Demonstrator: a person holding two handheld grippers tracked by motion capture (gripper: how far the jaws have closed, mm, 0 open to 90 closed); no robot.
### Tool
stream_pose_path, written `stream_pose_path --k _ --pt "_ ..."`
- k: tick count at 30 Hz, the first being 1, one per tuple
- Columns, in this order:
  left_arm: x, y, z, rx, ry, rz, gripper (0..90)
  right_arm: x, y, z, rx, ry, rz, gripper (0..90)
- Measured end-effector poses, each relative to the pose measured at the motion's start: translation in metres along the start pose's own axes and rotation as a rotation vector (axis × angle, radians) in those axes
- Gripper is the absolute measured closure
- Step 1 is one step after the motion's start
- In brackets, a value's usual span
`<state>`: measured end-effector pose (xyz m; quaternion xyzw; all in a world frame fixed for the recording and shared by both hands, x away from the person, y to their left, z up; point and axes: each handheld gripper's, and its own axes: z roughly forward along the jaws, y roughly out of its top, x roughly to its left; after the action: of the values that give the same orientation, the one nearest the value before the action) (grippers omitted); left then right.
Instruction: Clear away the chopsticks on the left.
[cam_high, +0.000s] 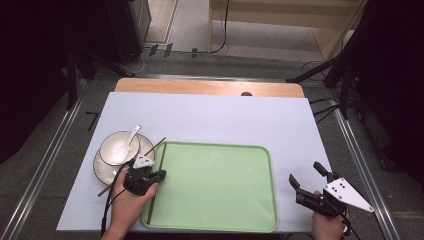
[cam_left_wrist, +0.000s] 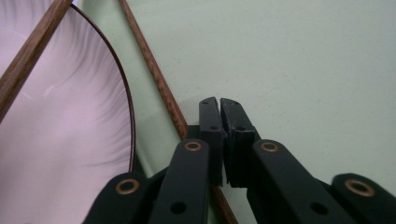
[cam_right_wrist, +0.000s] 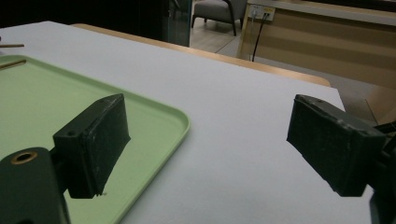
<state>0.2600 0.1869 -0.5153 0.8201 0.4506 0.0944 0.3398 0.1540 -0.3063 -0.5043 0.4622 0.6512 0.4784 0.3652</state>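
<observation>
A person seated at a white-covered table (cam_high: 210, 117) works two hand-held grippers over a pale green tray (cam_high: 215, 187). The left gripper (cam_high: 159, 175) sits at the tray's left edge, its black jaws pressed together with nothing visibly between them. In the left gripper view, the tips come together just beside a brown wooden chopstick (cam_left_wrist: 156, 79) that lies on the tray floor and runs under the gripper's body; the jaws do not pinch it. From above, that chopstick (cam_high: 159, 180) lies along the tray's inner left side, roughly parallel to the rim.

A second chopstick (cam_high: 150, 149) lies slanted across the rim of a white plate (cam_high: 98, 170) to the left of the tray, one end reaching toward the tray's upper left corner. On the plate stands a white bowl (cam_high: 114, 145) with a white ceramic spoon (cam_high: 131, 139) resting in it, the handle pointing up and to the right.

The right gripper (cam_high: 305, 176) is held just off the tray's right edge, above the white table cover, well apart from the dishes. Its jaws are spread wide and hold nothing; the right gripper view shows the tray's corner (cam_right_wrist: 180, 122) beneath the left-hand jaw.
</observation>
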Motion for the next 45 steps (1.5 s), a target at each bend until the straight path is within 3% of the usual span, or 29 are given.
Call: stream_pose_path --k 16,26,34,40,45 --pt "0.002 0.001 -0.006 -0.023 -0.048 0.017 74.7 -0.001 0.0 -0.001 -0.003 0.004 0.004 13.3" --pt "0.006 0.0 -0.033 -0.079 -0.061 0.031 72.4 0.002 0.001 -0.001 -0.004 0.004 0.001 13.3" --pt "0.031 -0.006 -0.066 -0.108 -0.01 0.017 71.6 0.001 0.001 -0.002 -0.008 0.002 0.007 13.3" --pt "0.052 -0.015 -0.085 -0.097 0.041 0.029 72.4 0.001 0.001 -0.002 -0.008 0.0 0.006 13.3" --pt "0.067 -0.02 -0.095 -0.084 0.053 0.03 73.3 0.001 0.001 -0.001 -0.007 0.0 0.008 13.3"
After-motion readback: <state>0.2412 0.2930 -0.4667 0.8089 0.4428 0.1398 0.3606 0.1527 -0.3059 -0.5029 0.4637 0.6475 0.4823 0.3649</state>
